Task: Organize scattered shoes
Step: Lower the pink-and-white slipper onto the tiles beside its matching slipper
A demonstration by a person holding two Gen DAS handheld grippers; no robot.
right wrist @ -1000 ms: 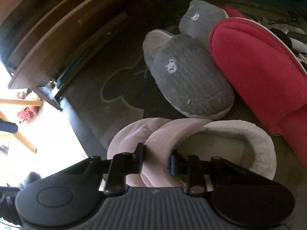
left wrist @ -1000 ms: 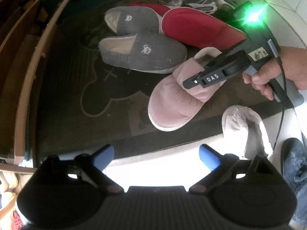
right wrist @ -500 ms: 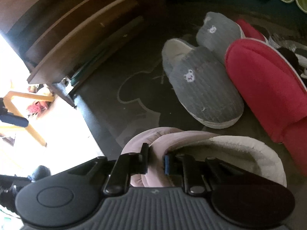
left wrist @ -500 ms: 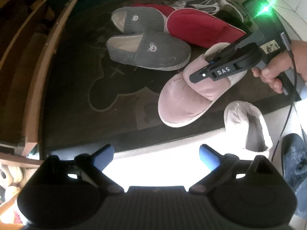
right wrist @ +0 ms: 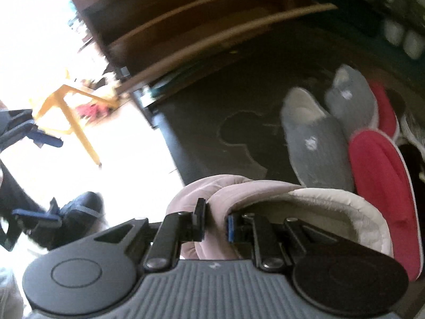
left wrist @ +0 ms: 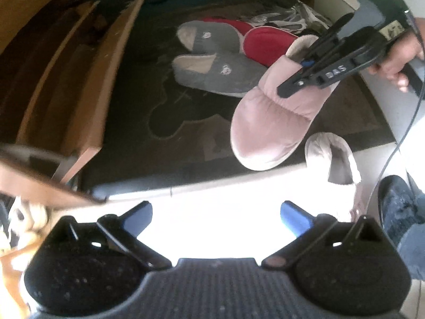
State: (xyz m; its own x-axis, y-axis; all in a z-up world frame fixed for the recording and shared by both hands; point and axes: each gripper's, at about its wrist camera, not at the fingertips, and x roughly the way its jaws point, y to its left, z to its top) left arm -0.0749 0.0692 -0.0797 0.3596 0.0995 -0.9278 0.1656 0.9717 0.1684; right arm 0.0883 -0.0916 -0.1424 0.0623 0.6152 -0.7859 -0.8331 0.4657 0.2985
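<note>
My right gripper [right wrist: 214, 220] is shut on the padded collar of a pink slipper [right wrist: 220, 191] and holds it in the air, toe hanging down. In the left wrist view the same pink slipper [left wrist: 268, 127] hangs over the dark mat [left wrist: 148, 101] from the right gripper [left wrist: 297, 77], which a hand holds. Its mate, a second pink slipper [left wrist: 329, 156], lies on the pale floor at the mat's edge. My left gripper [left wrist: 216, 212] hovers over the bright floor, its jaws opening wide with nothing between them.
Two grey slippers [left wrist: 212, 77] and two red slippers [left wrist: 268, 42] lie together on the mat. A wooden shoe rack [left wrist: 79, 79] runs along the left. More shoes sit at the far wall. A person's dark shoe [left wrist: 398, 207] stands at right.
The right gripper has closed tighter on the pink slipper's collar and lifted it off the mat. Both views have risen and pulled back; the rack's near end now shows at left.
</note>
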